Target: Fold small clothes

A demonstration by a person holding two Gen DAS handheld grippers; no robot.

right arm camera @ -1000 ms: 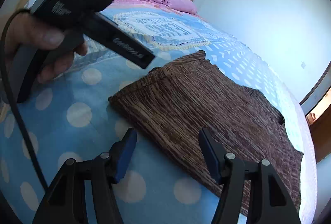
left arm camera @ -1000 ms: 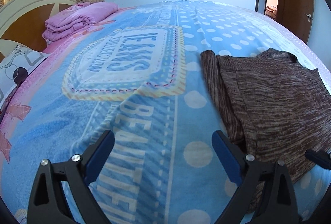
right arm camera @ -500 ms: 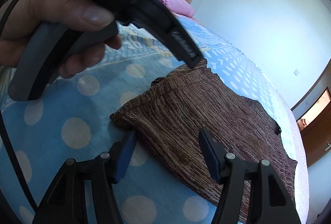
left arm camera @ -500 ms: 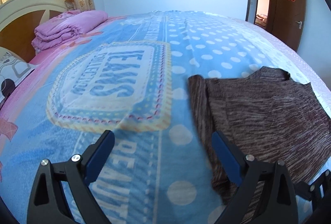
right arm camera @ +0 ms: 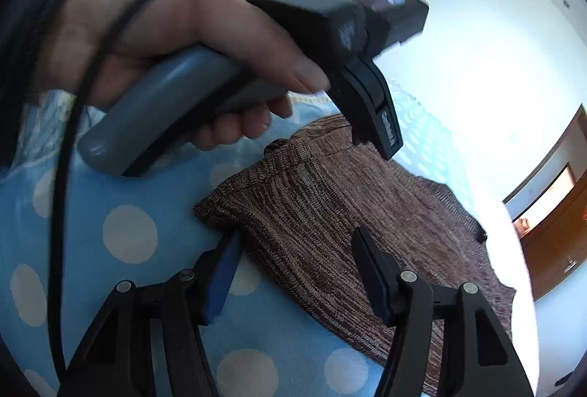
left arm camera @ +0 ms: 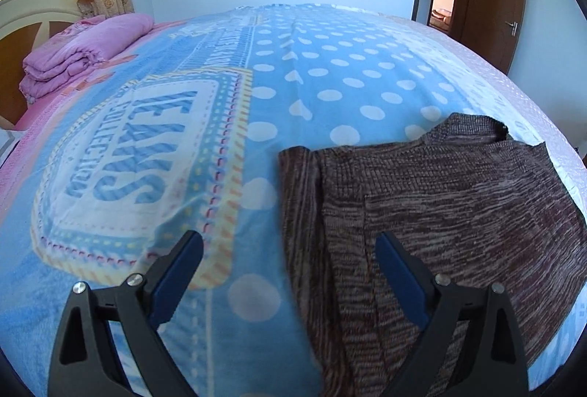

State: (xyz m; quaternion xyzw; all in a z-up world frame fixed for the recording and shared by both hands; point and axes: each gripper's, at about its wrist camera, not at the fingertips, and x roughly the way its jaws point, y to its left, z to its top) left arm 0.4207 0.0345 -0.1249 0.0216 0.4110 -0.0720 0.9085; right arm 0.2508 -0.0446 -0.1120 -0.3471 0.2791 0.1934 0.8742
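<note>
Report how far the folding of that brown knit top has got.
Done: the brown knit top lies flat on the blue dotted blanket, one side strip apparently turned in. In hand: nothing; both the left tongs and the right tongs are open over its near edge, empty. Left: gripping and the remaining folds.

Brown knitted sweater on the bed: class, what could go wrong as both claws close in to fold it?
1. The brown knitted sweater already has one sleeve folded over; a claw could pinch several layers.
2. The right claw straddles the sweater's edge and might also catch the blue dotted blanket.
3. The left claw hovers close; they could collide.
</note>
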